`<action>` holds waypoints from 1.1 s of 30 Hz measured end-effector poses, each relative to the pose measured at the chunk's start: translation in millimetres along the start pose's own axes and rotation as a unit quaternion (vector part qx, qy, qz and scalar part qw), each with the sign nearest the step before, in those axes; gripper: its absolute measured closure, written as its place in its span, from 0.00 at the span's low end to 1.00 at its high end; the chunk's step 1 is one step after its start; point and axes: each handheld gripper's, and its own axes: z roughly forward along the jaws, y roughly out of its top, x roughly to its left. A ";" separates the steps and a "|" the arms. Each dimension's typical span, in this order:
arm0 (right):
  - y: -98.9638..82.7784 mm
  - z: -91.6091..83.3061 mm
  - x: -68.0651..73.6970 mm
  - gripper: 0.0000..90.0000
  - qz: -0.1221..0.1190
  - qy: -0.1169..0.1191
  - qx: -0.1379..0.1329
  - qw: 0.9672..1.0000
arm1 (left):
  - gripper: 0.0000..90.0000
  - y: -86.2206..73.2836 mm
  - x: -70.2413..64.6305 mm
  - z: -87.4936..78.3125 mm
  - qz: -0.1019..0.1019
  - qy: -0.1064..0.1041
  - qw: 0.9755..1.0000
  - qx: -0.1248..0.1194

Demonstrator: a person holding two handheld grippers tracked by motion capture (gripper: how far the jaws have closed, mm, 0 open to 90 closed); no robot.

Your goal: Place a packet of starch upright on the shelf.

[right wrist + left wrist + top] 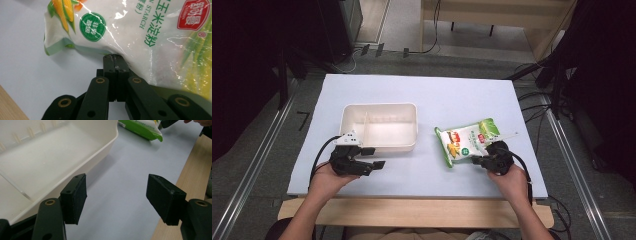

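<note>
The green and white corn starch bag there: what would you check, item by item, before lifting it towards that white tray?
1. Right gripper shut at the edge of the green and white corn starch bag: ok.
2. Bag edge truly pinched between the pads: cannot tell.
3. White plastic tray has room inside: ok.
4. Left gripper open and holding nothing: ok.
5. Left gripper beside the tray's near wall, steadying it: not ok, it grips nothing.
6. Pale blue tabletop between bag and tray free of obstacles: ok.
</note>
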 end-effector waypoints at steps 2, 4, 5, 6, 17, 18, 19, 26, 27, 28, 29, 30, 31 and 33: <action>1.2 1.0 -3.1 1.00 0.003 -0.001 -0.002 1.000 | 0.37 0.0 0.0 -0.3 -0.001 0.001 1.000 0.000; 2.3 2.0 -6.1 1.00 0.003 -0.004 -0.002 1.000 | 0.37 -0.2 -0.1 -0.2 0.000 0.000 1.000 -0.001; 2.7 2.7 -7.0 1.00 0.006 -0.005 -0.003 1.000 | 0.37 -0.2 -0.4 -0.3 0.000 0.002 1.000 0.001; 3.8 3.6 -9.3 1.00 0.006 -0.007 -0.002 1.000 | 0.38 -0.3 -0.4 -0.1 0.000 0.001 1.000 0.000; 17.1 7.5 -27.5 1.00 0.029 -0.040 -0.012 0.999 | 0.37 -2.5 -0.3 -2.6 -0.003 0.006 1.000 0.000; 18.6 8.4 -28.6 1.00 0.027 -0.042 -0.013 0.999 | 0.37 -2.9 0.1 -3.3 -0.001 0.007 1.000 0.001; 20.4 9.0 -29.7 1.00 0.028 -0.043 -0.013 0.999 | 0.38 -3.4 -0.3 -3.7 -0.003 0.008 1.000 0.000; 34.9 19.4 -43.0 1.00 0.031 -0.054 -0.008 0.998 | 0.38 -6.0 -1.1 -7.0 -0.006 0.011 1.000 -0.003; 36.4 21.5 -44.9 1.00 0.035 -0.051 -0.012 0.998 | 0.38 -6.4 -1.2 -7.5 -0.007 0.010 1.000 -0.005; 38.9 23.3 -47.0 1.00 0.040 -0.050 -0.006 0.998 | 0.38 -6.9 -1.4 -8.2 -0.008 0.011 1.000 -0.003; 41.1 25.0 -48.6 1.00 0.039 -0.049 -0.003 0.998 | 0.38 -7.7 -1.0 -8.3 -0.007 0.011 1.000 -0.005; 43.0 26.7 -50.3 1.00 0.038 -0.048 -0.004 0.998 | 0.38 -8.6 -0.8 -8.7 -0.008 0.011 1.000 -0.004; 45.0 28.6 -51.7 1.00 0.040 -0.050 -0.004 0.998 | 0.38 -9.2 -0.6 -9.2 -0.010 0.012 1.000 -0.004; 49.6 31.9 -54.0 1.00 0.043 -0.050 -0.003 0.998 | 0.37 -10.3 -0.6 -10.9 -0.011 0.015 1.000 -0.003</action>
